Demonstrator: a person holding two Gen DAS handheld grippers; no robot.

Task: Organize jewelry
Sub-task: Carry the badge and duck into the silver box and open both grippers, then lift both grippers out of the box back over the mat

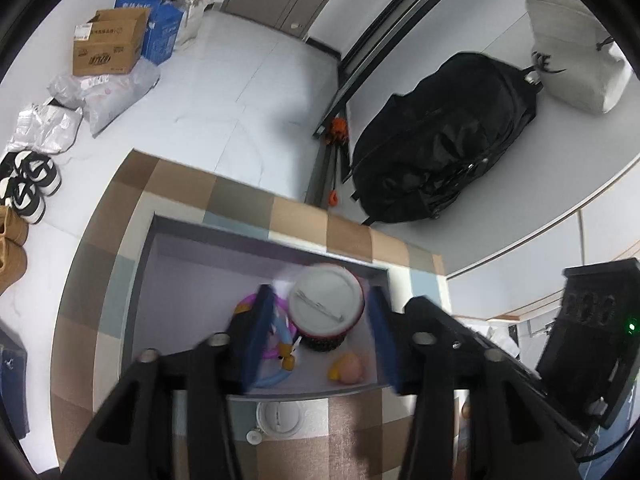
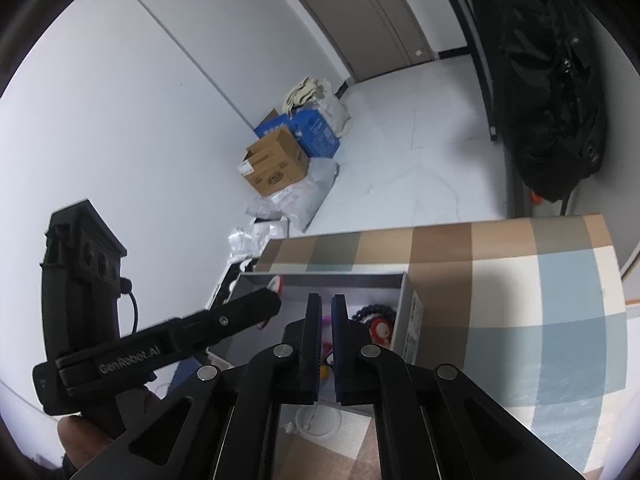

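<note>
Between the wide-spread blue pads of the left hand-held gripper (image 1: 320,332) sits a round white-lidded jar (image 1: 326,306) with a dark red rim, not touched by either pad; a thin metal pin lies on its lid. It stands inside the grey tray (image 1: 138,280) on the checked desk (image 1: 304,216). Just left of the jar, partly behind the left pad: pink and blue ring bangles (image 1: 280,360). Nearer the gripper base: a small peach-coloured charm (image 1: 348,368). Left wrist view only: a white round lid (image 1: 280,418) on the desk just outside the tray's near wall, shoes (image 1: 28,188) on the floor far left, black backpack (image 1: 444,140) ahead right. Right wrist view: right hand-held gripper (image 2: 326,344) nearly closed, narrow gap, nothing visibly clamped, hovering over the tray's near edge. Only this view shows a dark beaded bracelet (image 2: 374,312) and a red-white trinket (image 2: 380,330) in the tray just right of its pads, plus the barcode label on the tray's side wall. The left gripper's body enters from the left, one finger reaching into the tray. Cardboard boxes (image 2: 276,164) ahead by the wall.
</note>
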